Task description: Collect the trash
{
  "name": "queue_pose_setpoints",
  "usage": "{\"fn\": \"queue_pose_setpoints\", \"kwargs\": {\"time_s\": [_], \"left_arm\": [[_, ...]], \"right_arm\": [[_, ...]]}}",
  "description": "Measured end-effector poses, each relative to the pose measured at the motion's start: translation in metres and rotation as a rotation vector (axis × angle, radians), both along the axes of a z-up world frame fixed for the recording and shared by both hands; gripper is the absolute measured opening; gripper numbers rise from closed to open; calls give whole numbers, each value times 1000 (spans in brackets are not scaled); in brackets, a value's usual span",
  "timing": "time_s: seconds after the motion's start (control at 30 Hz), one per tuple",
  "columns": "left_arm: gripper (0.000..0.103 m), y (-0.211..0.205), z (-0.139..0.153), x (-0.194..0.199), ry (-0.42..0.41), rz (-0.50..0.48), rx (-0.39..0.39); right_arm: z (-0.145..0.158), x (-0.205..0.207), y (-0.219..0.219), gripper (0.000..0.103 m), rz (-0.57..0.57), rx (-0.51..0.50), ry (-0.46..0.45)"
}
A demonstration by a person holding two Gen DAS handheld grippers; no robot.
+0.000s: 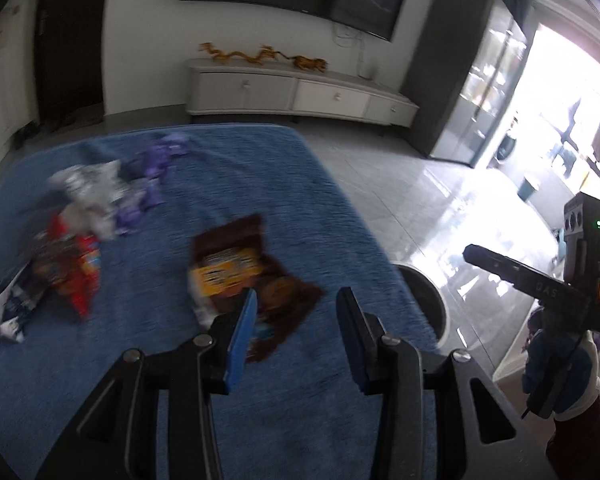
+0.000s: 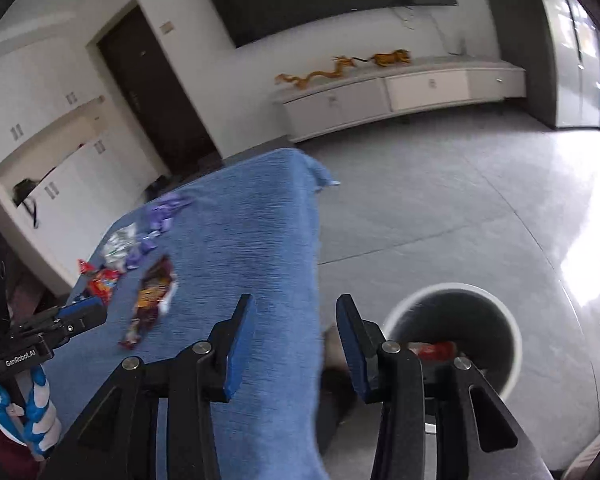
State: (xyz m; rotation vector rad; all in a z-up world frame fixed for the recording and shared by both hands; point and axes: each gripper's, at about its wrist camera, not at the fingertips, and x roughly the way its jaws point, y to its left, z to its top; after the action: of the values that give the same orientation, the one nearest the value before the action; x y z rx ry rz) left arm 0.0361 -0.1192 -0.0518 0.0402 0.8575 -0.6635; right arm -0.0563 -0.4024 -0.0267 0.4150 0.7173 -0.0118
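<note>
My left gripper (image 1: 296,304) has its blue pads apart with nothing between them, hanging over the near part of the blue cloth-covered table (image 1: 260,168). Just beyond its left pad lies a brown snack wrapper (image 1: 240,268) with a yellow panel, flat on the cloth. Farther toward the table's left edge sit a red wrapper (image 1: 74,268), a crumpled silver wrapper (image 1: 88,188) and purple wrappers (image 1: 156,168) toward the far side. My right gripper (image 2: 296,312) is also spread and empty, poised over the table's right edge. Past that edge, on the grey tiled floor (image 2: 440,208), stands a round white-rimmed trash bin (image 2: 452,292) with a red wrapper piece (image 2: 436,349) inside it.
</note>
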Motion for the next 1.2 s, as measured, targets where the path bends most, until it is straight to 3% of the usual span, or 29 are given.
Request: {"fn": "queue_pose_setpoints", "kwargs": {"time_s": [0.33,0.57,0.87,1.2], "left_arm": [[46,141,-24,20,-5,271,9],[55,199,-30,55,-32,340,42],[56,197,-55,113,10,249,118],[56,196,-74,135,77,225,70]], "right_arm": [[2,44,75,43,143,-25,32],[-13,70,105,44,209,-15,78],[-36,102,135,44,271,24,142],[-54,122,149,45,299,58,182]]}}
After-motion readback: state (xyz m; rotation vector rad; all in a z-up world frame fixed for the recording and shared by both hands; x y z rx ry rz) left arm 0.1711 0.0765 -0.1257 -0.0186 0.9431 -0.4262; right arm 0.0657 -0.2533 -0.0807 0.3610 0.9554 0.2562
